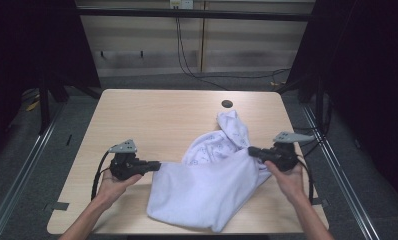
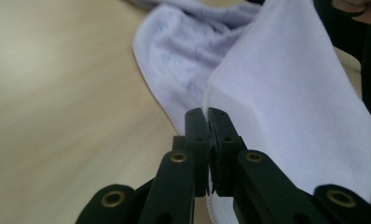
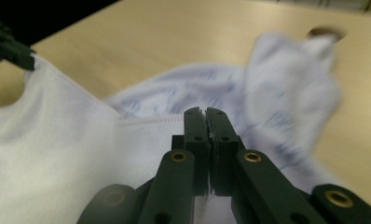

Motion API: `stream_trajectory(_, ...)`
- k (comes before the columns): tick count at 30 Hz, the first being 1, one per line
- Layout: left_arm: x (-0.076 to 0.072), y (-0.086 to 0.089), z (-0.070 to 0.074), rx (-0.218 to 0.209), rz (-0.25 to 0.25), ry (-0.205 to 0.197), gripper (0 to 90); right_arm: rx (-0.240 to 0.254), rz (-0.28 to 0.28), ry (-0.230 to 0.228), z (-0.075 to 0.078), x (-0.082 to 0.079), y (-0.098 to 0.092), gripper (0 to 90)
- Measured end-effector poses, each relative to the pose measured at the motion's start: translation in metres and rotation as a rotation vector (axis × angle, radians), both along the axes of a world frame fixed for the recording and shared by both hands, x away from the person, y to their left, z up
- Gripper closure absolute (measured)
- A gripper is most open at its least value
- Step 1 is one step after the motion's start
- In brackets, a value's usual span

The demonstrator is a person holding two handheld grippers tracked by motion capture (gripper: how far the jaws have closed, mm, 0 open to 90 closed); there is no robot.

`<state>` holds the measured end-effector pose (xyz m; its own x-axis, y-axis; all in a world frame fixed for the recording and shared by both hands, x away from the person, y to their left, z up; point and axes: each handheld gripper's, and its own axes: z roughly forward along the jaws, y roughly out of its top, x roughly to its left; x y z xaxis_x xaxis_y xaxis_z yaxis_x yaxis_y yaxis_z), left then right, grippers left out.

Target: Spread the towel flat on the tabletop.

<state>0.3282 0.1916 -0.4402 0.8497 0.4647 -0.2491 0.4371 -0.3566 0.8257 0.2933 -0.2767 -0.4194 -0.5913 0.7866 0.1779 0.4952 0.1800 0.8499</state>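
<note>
A white cloth [image 1: 207,187] with a faint blue print lies spread over the near middle of the wooden table [image 1: 152,115], one end bunched toward the back. My left gripper [image 1: 157,165] is shut on the cloth's left edge; in the left gripper view the hem [image 2: 205,100] runs between the closed jaws of the gripper [image 2: 206,113]. My right gripper [image 1: 252,150] is shut on the cloth's right edge, and the right gripper view shows fabric [image 3: 141,135] pinched at the tips of the gripper [image 3: 205,112]. The stretch of cloth between both grippers is lifted and taut.
A round dark hole [image 1: 227,104] sits in the tabletop near the far edge, just beyond the bunched end of the cloth [image 1: 233,125]. Bare table extends to the left and far side. Cables [image 1: 187,60] hang at the wall behind.
</note>
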Motion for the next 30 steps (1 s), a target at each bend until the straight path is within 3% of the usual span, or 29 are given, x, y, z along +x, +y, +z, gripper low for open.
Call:
stream_trajectory(1,0.002,-0.002,0.008,-0.018,0.001,-0.007,87.7,-0.003,-0.02,-0.027,0.012,0.0,-0.007,87.9)
stream_trajectory(3,0.007,-0.008,0.018,-0.037,0.014,-0.027,87.7,0.046,-0.061,-0.081,0.034,-0.001,-0.023,88.0)
stream_trajectory(5,0.013,-0.017,0.015,-0.065,0.013,-0.006,87.7,0.067,-0.083,-0.098,0.039,-0.004,-0.033,88.0)
stream_trajectory(6,0.014,-0.022,0.01,-0.066,0.003,0.017,87.7,0.062,-0.088,-0.083,0.036,-0.006,-0.035,88.0)
stream_trajectory(8,0.014,-0.039,-0.012,-0.064,-0.024,0.07,87.7,0.037,-0.084,-0.034,0.018,-0.01,-0.036,88.0)
stream_trajectory(10,0.012,-0.054,-0.032,-0.02,-0.049,0.099,87.6,0.004,-0.073,0.036,-0.007,-0.017,-0.035,88.1)
stream_trajectory(12,0.008,-0.073,-0.05,0.059,-0.101,0.133,87.5,-0.022,-0.055,0.108,-0.032,-0.026,-0.031,88.0)
stream_trajectory(13,0.005,-0.077,-0.052,0.069,-0.127,0.137,87.4,-0.031,-0.042,0.146,-0.046,-0.032,-0.029,88.1)
stream_trajectory(15,-0.003,-0.086,-0.055,0.099,-0.131,0.114,87.4,-0.044,-0.026,0.194,-0.058,-0.04,-0.026,88.1)
stream_trajectory(17,-0.01,-0.091,-0.061,0.15,-0.14,0.098,87.6,-0.07,-0.017,0.215,-0.065,-0.045,-0.023,88.1)
stream_trajectory(18,-0.011,-0.09,-0.063,0.131,-0.134,0.104,87.6,-0.073,-0.022,0.217,-0.065,-0.045,-0.024,88.1)
stream_trajectory(19,-0.01,-0.088,-0.062,0.131,-0.123,0.12,87.7,-0.073,-0.024,0.216,-0.067,-0.043,-0.024,88.1)
stream_trajectory(20,-0.01,-0.086,-0.062,0.142,-0.122,0.11,87.7,-0.084,-0.039,0.226,-0.069,-0.041,-0.024,88.1)
stream_trajectory(22,-0.007,-0.08,-0.063,0.124,-0.114,0.124,87.8,-0.122,-0.054,0.231,-0.078,-0.03,-0.024,88.3)
stream_trajectory(23,-0.006,-0.077,-0.064,0.12,-0.107,0.127,87.9,-0.092,-0.05,0.232,-0.08,-0.023,-0.026,88.3)
stream_trajectory(25,-0.003,-0.073,-0.062,0.142,-0.092,0.116,87.8,-0.095,-0.059,0.225,-0.082,-0.011,-0.025,88.4)
stream_trajectory(30,0.011,-0.06,-0.062,0.148,-0.027,0.105,87.7,-0.137,-0.068,0.192,-0.082,0.032,-0.004,88.4)
